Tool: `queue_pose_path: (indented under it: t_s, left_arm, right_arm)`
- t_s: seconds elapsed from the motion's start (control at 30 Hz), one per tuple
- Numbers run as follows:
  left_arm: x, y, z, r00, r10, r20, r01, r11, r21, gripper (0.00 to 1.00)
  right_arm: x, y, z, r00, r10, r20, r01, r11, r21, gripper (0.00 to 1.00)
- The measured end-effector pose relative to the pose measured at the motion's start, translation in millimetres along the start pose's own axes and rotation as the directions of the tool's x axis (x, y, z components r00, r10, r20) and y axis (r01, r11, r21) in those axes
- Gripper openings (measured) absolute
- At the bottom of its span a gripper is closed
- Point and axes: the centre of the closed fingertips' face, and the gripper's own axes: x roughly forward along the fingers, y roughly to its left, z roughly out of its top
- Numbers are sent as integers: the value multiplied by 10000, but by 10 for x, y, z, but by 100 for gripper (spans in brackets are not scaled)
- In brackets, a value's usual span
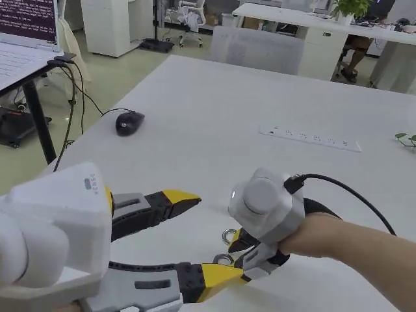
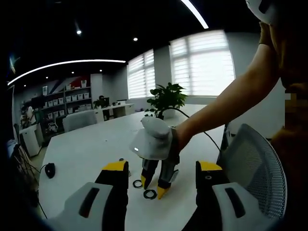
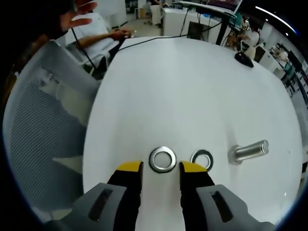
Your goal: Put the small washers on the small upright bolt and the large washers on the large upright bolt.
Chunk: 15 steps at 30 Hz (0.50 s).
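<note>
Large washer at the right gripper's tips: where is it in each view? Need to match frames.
Head view: large washer low centre, just off the right gripper.
Left gripper view: large washer low centre, at that gripper's tips.
Right gripper view: large washer low centre, just ahead of the open jaws.
Shared landmark: smaller washer lying beside it.

White table (image 1: 214, 110) on my feed, matte top, runs wide. Far left on it: black mouse (image 1: 129, 121), nr the edge. Mid-right: white power strip (image 1: 311, 138), lying flat, well apart from the mouse. Switching to right gripper view: two washers flat on the top, side by side, not touching, w/ big washer (image 3: 162, 159) and small washer (image 3: 201, 159) just beside it. Bolt (image 3: 249, 151) nr the small one, apart from it; can't tell if upright.
</note>
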Motion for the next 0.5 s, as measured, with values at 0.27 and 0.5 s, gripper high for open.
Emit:
queue_pose_path:
  t_s: [0.27,0.5]
  left_arm:
    - [68,44,-47,9983,-563,140,565,9984,-103,55]
    - [119,90,-58,9961,-858,228,861,9962,-139,55]
  right_arm:
    - [2,-5,-5,9999,-110,-41,111,9995,283,33]
    - [29,7,40,9999,-108,-77,111,9991,410,33]
